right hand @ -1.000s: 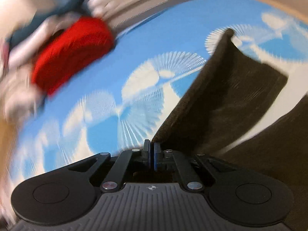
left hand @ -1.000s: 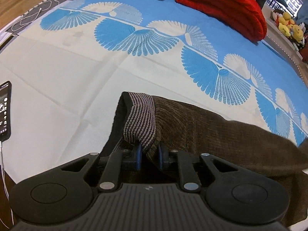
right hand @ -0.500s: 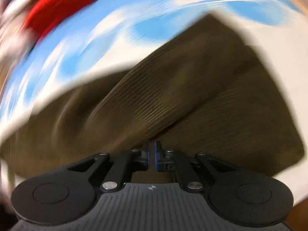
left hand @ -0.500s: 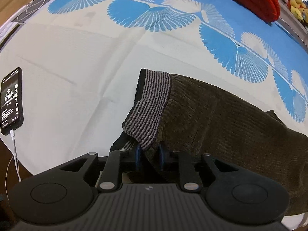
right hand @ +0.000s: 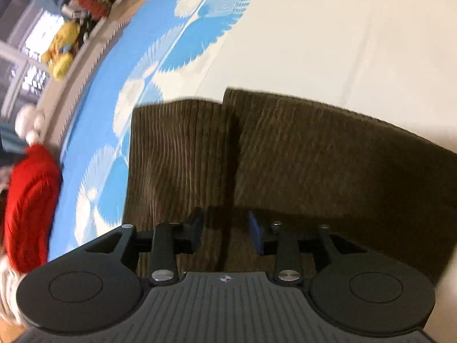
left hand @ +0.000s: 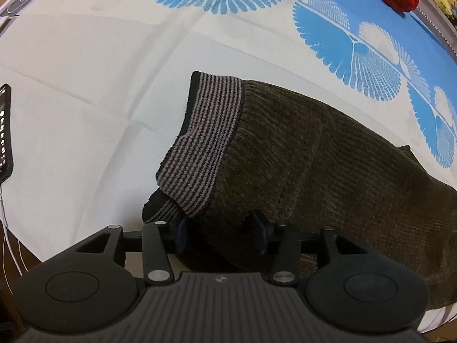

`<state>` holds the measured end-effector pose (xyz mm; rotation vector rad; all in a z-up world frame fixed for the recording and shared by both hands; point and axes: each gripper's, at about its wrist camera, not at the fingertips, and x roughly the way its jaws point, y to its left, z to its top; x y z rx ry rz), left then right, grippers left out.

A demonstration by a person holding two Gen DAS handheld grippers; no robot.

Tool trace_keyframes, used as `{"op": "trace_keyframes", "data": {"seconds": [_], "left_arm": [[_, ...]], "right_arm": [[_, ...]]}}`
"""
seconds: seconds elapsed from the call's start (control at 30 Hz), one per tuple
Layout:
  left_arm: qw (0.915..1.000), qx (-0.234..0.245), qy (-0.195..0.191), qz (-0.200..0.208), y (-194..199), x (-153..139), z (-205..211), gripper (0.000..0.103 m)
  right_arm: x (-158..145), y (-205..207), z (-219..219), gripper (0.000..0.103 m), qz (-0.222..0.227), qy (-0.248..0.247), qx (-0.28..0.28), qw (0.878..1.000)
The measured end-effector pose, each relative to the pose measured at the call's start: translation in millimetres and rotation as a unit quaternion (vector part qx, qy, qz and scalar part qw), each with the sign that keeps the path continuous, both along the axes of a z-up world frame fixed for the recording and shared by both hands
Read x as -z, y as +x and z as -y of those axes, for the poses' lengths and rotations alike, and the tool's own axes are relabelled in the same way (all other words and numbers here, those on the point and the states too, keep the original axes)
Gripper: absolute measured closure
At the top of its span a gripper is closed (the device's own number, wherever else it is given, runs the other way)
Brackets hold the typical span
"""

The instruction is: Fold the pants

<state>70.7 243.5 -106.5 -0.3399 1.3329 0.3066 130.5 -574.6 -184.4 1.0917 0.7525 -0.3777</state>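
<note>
Dark brown corduroy pants (left hand: 314, 157) lie on the bed, with a grey-and-black striped waistband (left hand: 205, 134) turned toward me in the left wrist view. My left gripper (left hand: 221, 231) is open, with the waistband end lying between its fingers. In the right wrist view the two pant legs (right hand: 257, 154) lie side by side, flat on the sheet. My right gripper (right hand: 225, 231) is open just above them and holds nothing.
The bed has a white and blue fan-pattern sheet (left hand: 114, 65). A phone (left hand: 5, 134) with a white cable lies at the left edge. A red blanket (right hand: 28, 205) and a yellow plush toy (right hand: 61, 48) sit beyond the bed's far side.
Both grippers have opened and let go of the pants. The right gripper swung over and laid the legs down flat. The left gripper lowered the waistband onto the bed.
</note>
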Motion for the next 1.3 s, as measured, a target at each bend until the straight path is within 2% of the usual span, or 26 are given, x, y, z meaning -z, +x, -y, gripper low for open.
{"op": "trace_keyframes", "data": {"seconds": [0.2,0.3,0.33,0.37,0.4,0.43,0.53,0.63,0.73,0.8,0.83,0.9,0.97,1.07,1.2,1.23,1.3], "left_arm": [[0.9999,-0.008,0.004,-0.006,4,4,1,0.051],[0.9998,-0.005,0.017,-0.007,7,4,5,0.057],[0.9997,-0.002,0.022,-0.004,8,3,7,0.065],[0.9996,-0.001,0.028,0.002,9,1,8,0.074],[0.9995,-0.004,0.03,0.01,9,-3,9,0.078],[0.9994,-0.007,0.03,0.019,8,-6,8,0.083],[0.9977,-0.017,0.026,0.061,5,-22,10,0.087],[0.9951,-0.005,0.029,0.094,-2,-36,16,0.088],[0.9937,0.008,0.026,0.109,-10,-44,18,0.088],[0.9946,0.016,0.026,0.099,-16,-42,17,0.088],[0.9955,0.022,0.028,0.088,-17,-38,17,0.088],[0.9969,0.042,0.037,0.055,-18,-28,17,0.088],[0.9969,0.059,0.039,0.034,-22,-20,15,0.088],[0.997,0.051,0.024,0.052,-28,-26,9,0.088],[0.9942,0.03,0.008,0.103,-36,-46,2,0.09],[0.9937,0.029,0.008,0.108,-38,-48,0,0.09],[0.9958,0.038,0.015,0.082,-35,-41,3,0.09]], "right_arm": [[9,16,5,0.066,0.034,-0.002,0.027,0.999],[6,21,6,0.09,0.038,-0.019,0.019,0.999],[3,23,7,0.091,0.042,-0.025,0.019,0.999],[-4,22,8,0.092,0.054,-0.03,0.021,0.998],[-14,19,8,0.094,0.067,-0.034,0.023,0.997],[-27,14,9,0.101,0.09,-0.042,0.029,0.995],[-63,-3,13,0.101,0.153,-0.066,0.046,0.985],[-90,-30,18,0.101,0.173,-0.102,0.065,0.977],[-102,-61,26,0.101,0.149,-0.134,0.076,0.977],[-101,-78,28,0.101,0.097,-0.148,0.073,0.982],[-96,-82,30,0.101,0.066,-0.149,0.064,0.985],[-66,-79,35,0.101,-0.051,-0.14,0.011,0.989],[-31,-81,44,0.101,-0.118,-0.085,-0.021,0.989],[-24,-88,55,0.101,-0.116,-0.069,-0.021,0.991],[-48,-81,46,0.101,-0.076,-0.11,-0.046,0.99],[-54,-84,44,0.101,-0.071,-0.112,-0.043,0.99],[-52,-83,46,0.101,-0.094,-0.112,-0.034,0.989]]}}
